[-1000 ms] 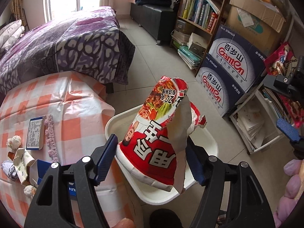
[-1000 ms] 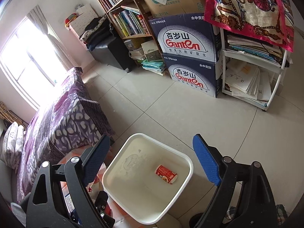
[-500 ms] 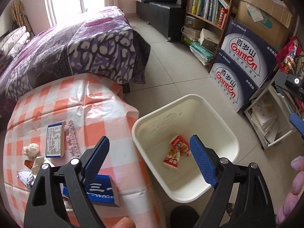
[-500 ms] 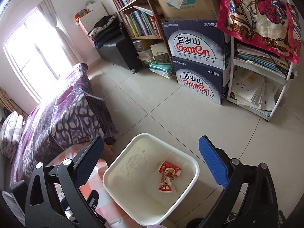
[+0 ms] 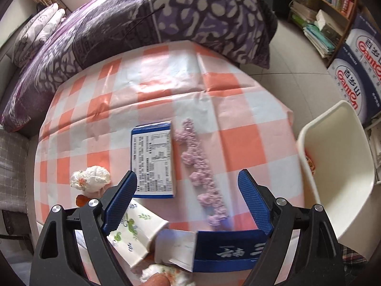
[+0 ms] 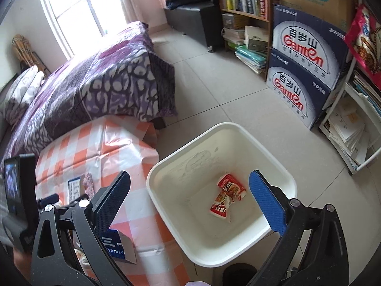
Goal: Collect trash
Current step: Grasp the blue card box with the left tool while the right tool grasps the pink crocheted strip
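Observation:
My left gripper [image 5: 188, 202] is open and empty over the checked table [image 5: 166, 90]. Under and around it lie a blue-edged carton [image 5: 152, 162], a strip of purple crochet [image 5: 202, 174], a torn blue box [image 5: 226, 247], a flowered paper carton [image 5: 133, 233] and a crumpled tissue [image 5: 91, 178]. The white bin [image 6: 221, 214] stands on the floor beside the table, with a red snack wrapper [image 6: 227, 195] at its bottom. My right gripper [image 6: 190, 202] is open and empty above the bin. The bin also shows in the left wrist view [image 5: 338, 166].
A bed with a purple patterned cover [image 6: 95, 90] stands behind the table. Stacked Ganten water boxes [image 6: 304, 71], a bookshelf [image 6: 243, 2] and a white rack of papers [image 6: 352, 128] line the right wall. Tiled floor [image 6: 214, 90] lies between bed and boxes.
My left gripper let the red wrapper fall into the bin, then swung left from the bin to over the table. My right gripper stayed open above the bin.

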Demonstrator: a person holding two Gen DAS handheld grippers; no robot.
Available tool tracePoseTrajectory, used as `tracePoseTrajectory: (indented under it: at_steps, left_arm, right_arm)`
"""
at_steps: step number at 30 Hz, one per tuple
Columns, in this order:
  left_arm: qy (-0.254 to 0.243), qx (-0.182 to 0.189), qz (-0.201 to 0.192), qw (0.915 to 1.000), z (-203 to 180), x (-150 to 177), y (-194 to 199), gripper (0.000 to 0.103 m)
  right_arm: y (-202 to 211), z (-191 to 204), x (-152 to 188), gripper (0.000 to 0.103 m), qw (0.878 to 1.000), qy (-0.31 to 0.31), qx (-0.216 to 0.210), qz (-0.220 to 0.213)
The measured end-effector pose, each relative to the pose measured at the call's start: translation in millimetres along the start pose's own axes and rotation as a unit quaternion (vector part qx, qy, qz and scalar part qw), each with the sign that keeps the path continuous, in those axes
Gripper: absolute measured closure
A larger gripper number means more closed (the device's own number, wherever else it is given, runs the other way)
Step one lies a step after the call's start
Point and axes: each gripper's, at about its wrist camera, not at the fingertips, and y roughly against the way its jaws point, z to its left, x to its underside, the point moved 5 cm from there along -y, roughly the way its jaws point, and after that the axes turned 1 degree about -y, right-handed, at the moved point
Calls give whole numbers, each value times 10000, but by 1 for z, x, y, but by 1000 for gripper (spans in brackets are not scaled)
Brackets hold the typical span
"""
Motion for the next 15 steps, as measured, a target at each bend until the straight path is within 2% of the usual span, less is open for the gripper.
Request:
tracePoseTrajectory:
  at_steps: [2,5,10,15]
  left_arm:
    - [102,-104,220,9997,21,-2,-13,19]
    - [183,9,387,9991,39,-5,-26,19]
    - [19,129,691,9975,41,-6,-46,19]
    - [-46,202,760,9969,40,-7,-60,19]
  right_arm:
    - [-5,15,5,7,9993,376,51,1]
    - [-13,37,13,7,9948,988,235,-10]
    - [-21,64,27,7,9865,1626,83,198]
    - [-25,85,40,7,9783,2052,-22,290]
